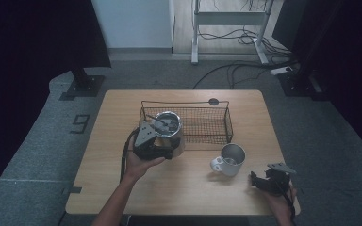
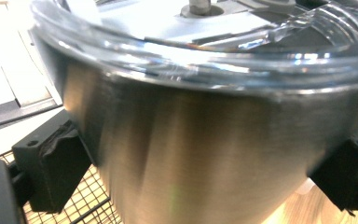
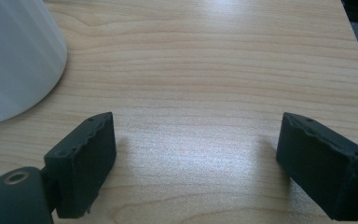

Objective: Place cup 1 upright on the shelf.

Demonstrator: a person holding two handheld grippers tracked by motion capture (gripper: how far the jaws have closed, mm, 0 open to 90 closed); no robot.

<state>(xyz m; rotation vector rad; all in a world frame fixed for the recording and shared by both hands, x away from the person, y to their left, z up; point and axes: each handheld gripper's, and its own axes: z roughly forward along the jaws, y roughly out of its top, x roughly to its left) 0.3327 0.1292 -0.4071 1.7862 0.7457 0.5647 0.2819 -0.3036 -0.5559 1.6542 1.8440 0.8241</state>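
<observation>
The brushed stainless-steel tumbler with its clear plastic lid (image 1: 168, 131) is up in the left gripper (image 1: 156, 147), jaws pinching the metal wall from both sides, one black pad (image 2: 51, 168) pressed to each flank in the left gripper view. It sits at the near left corner of the black wire mesh basket (image 1: 207, 125), and from the high view I cannot tell whether its base is inside the basket, on the rim or just in front on the light wooden bench (image 1: 179, 188). My read: this is the carry step, the tumbler either going into the basket or coming out of it. The next move calls for a steady, level hand, enough height to clear the wire rim, and a firm squeeze, because that smooth tapered wall looks likely to slip in the pads. Look at the thing itself: satin metal that widens toward the top, a see-through lid with a raised rim, dark fittings showing through. Over on the right, the right gripper (image 1: 267, 181) rests low at the near right corner of the bench, jaws spread wide with nothing between them, bare wood in the gap. Just beside it stands a white-handled steel mug (image 1: 228, 160), upright, apart from the basket.
</observation>
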